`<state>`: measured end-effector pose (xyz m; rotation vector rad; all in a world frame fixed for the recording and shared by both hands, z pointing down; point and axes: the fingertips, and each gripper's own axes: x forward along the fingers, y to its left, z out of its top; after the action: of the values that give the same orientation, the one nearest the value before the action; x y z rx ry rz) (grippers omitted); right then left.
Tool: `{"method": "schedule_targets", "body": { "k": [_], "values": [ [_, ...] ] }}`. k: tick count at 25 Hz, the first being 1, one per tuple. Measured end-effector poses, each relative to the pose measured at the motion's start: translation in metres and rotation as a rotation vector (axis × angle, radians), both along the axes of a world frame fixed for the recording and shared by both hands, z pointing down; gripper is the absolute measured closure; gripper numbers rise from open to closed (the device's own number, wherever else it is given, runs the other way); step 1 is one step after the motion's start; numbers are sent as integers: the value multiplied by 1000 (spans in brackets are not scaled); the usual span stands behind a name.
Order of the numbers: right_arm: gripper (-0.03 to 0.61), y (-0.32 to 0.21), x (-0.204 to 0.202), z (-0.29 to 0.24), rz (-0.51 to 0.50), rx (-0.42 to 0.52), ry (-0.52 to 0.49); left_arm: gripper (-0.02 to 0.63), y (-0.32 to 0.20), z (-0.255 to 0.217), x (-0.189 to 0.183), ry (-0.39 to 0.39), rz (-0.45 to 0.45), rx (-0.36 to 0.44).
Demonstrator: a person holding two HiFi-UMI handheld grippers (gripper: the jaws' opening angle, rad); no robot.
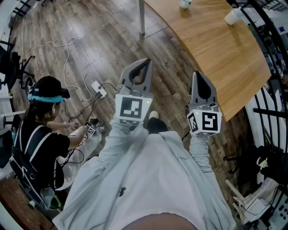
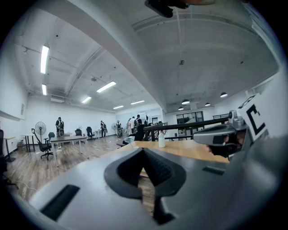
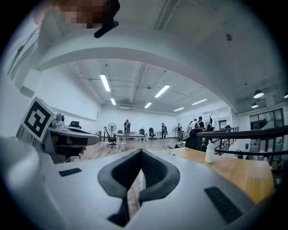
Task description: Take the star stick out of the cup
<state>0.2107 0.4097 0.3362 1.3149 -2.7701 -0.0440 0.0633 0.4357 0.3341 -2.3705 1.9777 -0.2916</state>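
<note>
I hold both grippers level in front of me, over the wooden floor and short of the table [image 1: 216, 49]. In the head view the left gripper [image 1: 146, 61] and the right gripper [image 1: 196, 73] each have their jaws together with nothing between them. Far up the table stands a small white cup [image 1: 185, 3], also visible in the right gripper view [image 3: 180, 144] and the left gripper view [image 2: 130, 140]. The star stick is too small to make out. The left gripper's [image 2: 144, 151] and the right gripper's [image 3: 141, 152] own views show the fingertips touching.
A white bottle [image 1: 232, 16] stands on the table nearer its right edge. A table leg [image 1: 142, 18] drops to the floor ahead. A person sits on the floor at the left among cables and a power strip [image 1: 100, 90]. Black railing [image 1: 270, 27] runs along the right.
</note>
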Motion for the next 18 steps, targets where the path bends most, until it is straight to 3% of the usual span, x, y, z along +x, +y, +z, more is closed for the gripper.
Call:
{"method": "schedule_targets", "body": {
  "k": [18],
  "values": [
    [563,-45,15,11,-36,0,-23,595,-47,2,23,-25,13,28]
  ]
}}
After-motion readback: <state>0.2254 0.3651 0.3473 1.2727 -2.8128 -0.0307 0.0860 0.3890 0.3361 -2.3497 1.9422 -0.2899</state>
